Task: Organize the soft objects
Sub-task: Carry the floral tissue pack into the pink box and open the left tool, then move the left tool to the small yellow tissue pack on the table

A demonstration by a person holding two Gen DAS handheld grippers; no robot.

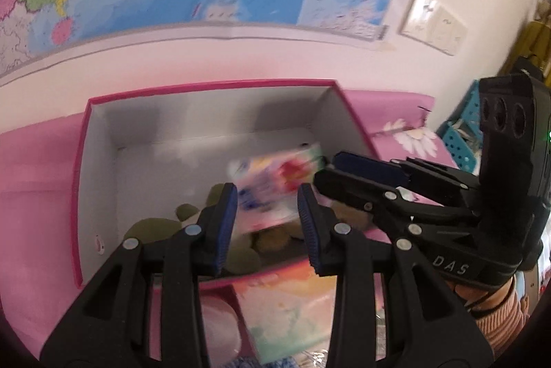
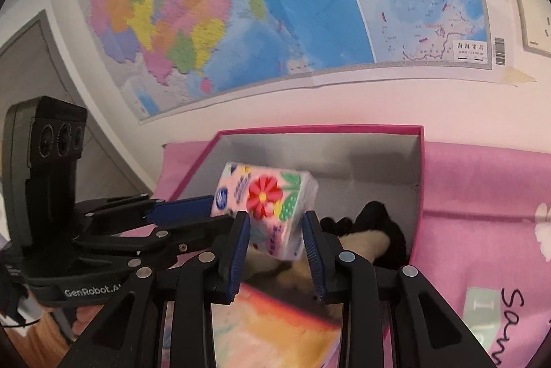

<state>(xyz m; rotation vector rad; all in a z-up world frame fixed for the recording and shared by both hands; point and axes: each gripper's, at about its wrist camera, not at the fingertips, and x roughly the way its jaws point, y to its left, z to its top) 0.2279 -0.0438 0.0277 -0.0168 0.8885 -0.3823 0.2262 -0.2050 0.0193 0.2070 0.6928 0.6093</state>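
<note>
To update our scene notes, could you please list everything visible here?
tissue pack: one, pink with red flower, in the air near box
box: one, pink outside, white inside, on sheet
plush toys: count unclear, olive and black-cream, inside box
sheet: one, pink, under box
map: one, multicoloured, on wall
basket: one, blue, far right
left gripper: one, black, blue pads
right gripper: one, black, blue pads
sleeve: one, pink ribbed, behind right gripper

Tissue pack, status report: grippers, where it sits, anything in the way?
Left gripper and right gripper both clamped on tissue pack. Pack above open pink box. Plush toys in box beneath it.
</note>
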